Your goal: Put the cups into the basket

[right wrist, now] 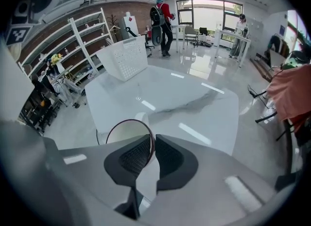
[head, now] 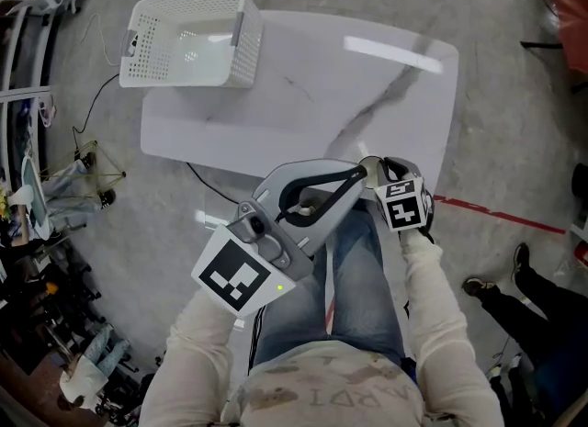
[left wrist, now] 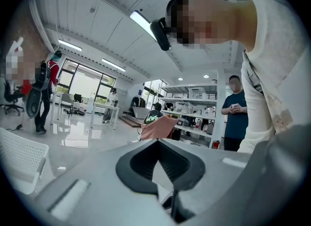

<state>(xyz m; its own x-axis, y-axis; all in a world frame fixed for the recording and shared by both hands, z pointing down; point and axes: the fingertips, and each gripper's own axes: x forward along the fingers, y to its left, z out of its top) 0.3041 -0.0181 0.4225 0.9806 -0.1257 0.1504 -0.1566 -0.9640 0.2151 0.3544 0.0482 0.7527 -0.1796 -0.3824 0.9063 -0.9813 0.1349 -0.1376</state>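
White basket (head: 184, 69) far left; right gripper (right wrist: 150, 142) jaws pinch just the cup (right wrist: 124, 133) rim, could slip en route. Left gripper (left wrist: 158, 147) jaws pressed together.

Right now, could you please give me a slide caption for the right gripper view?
Right hand-held gripper pinching a cup by its rim, facing the white table, basket at the far corner.

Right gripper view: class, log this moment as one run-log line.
right gripper: jaws shut on cup rim | left gripper: jaws shut, empty | basket: on far corner of table
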